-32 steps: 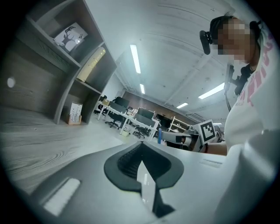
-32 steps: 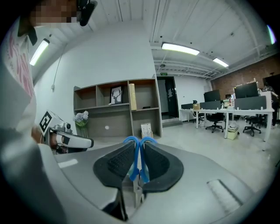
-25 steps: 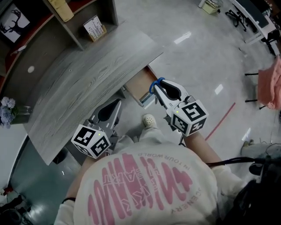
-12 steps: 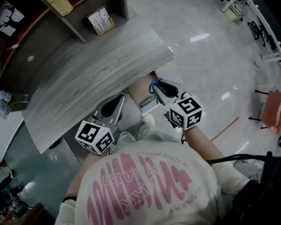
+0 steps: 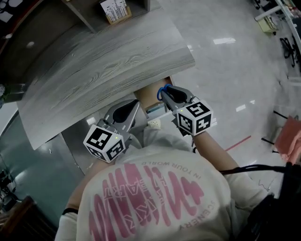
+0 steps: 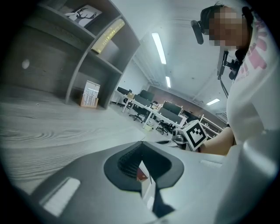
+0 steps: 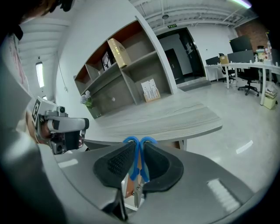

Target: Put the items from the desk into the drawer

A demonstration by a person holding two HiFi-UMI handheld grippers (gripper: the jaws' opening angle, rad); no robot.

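Note:
My right gripper [image 5: 165, 92] is shut on a pair of blue-handled scissors [image 5: 162, 91], held just below the front edge of the grey wooden desk [image 5: 103, 66]. In the right gripper view the scissors [image 7: 133, 168] stand upright between the pads, handle loops up and blades down. Right under them is the open drawer [image 5: 148, 97] with brown wooden sides. My left gripper [image 5: 136, 102] is shut with nothing in it, a little to the left of the drawer; its jaw tips [image 6: 142, 143] meet.
A shelf unit behind the desk holds a small white box [image 5: 115, 9] and, higher up, a yellowish box [image 7: 117, 51]. The person's shoe [image 5: 154, 123] rests on the glossy floor [image 5: 225, 70] below the drawer. Office chairs and tables stand far off to the right.
Both grippers have sunk and come closer to the drawer under the desk edge. The scissors have stayed gripped in the right gripper throughout.

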